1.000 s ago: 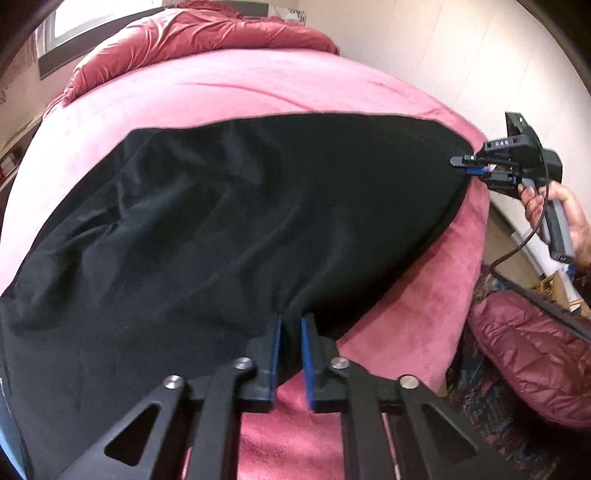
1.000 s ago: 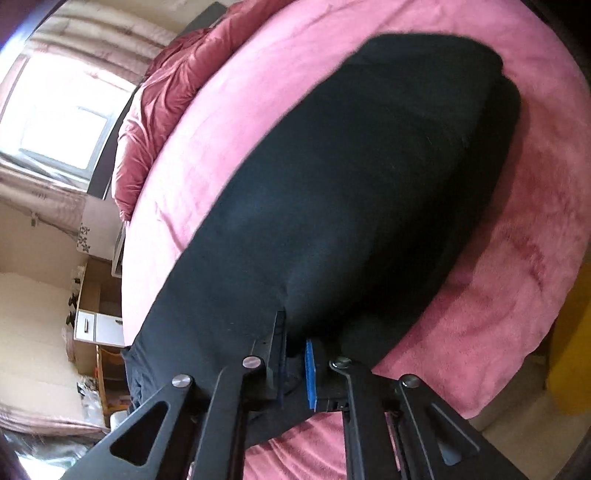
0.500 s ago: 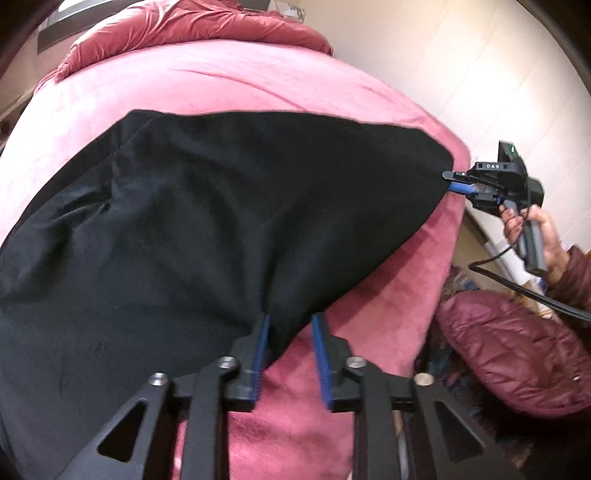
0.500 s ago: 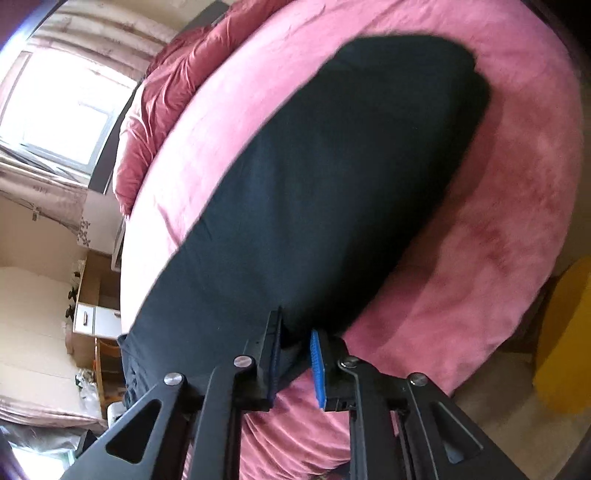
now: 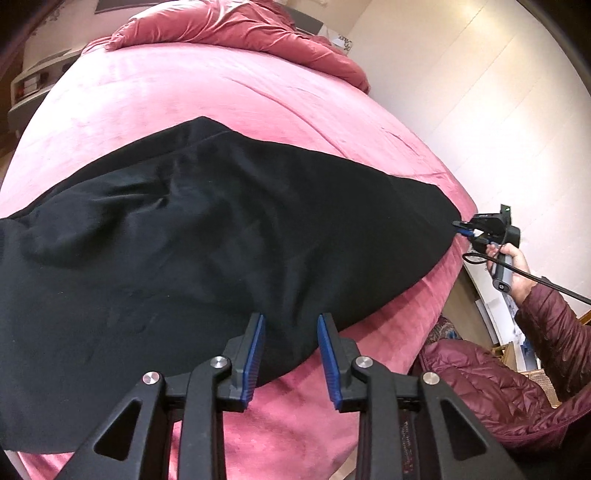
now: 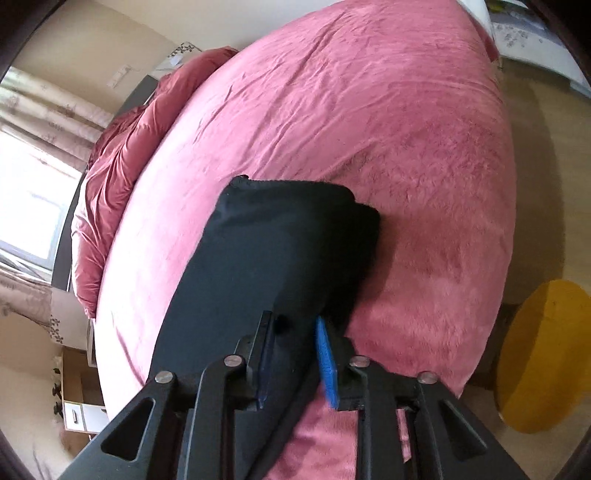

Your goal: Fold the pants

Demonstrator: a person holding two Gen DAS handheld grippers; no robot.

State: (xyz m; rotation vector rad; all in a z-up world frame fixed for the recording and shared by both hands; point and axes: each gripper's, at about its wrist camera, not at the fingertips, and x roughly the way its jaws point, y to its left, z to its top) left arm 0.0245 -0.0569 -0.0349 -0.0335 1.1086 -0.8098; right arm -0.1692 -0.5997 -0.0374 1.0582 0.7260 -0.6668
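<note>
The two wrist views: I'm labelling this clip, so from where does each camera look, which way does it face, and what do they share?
Left wrist view: sits on the left gripper, looks down across the black pants on the pink bed; its fingers stand apart, and the right gripper, hand and sleeve show.
Right wrist view: sits on the right gripper, looks down along the pants toward the window; its fingers pinch the cloth.
Shared: pants, bed, red duvet.

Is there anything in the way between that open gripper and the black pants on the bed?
Nothing visible. The left gripper, jaws just opened, hangs right over the pants edge; only the pink bedspread lies around them.
</note>
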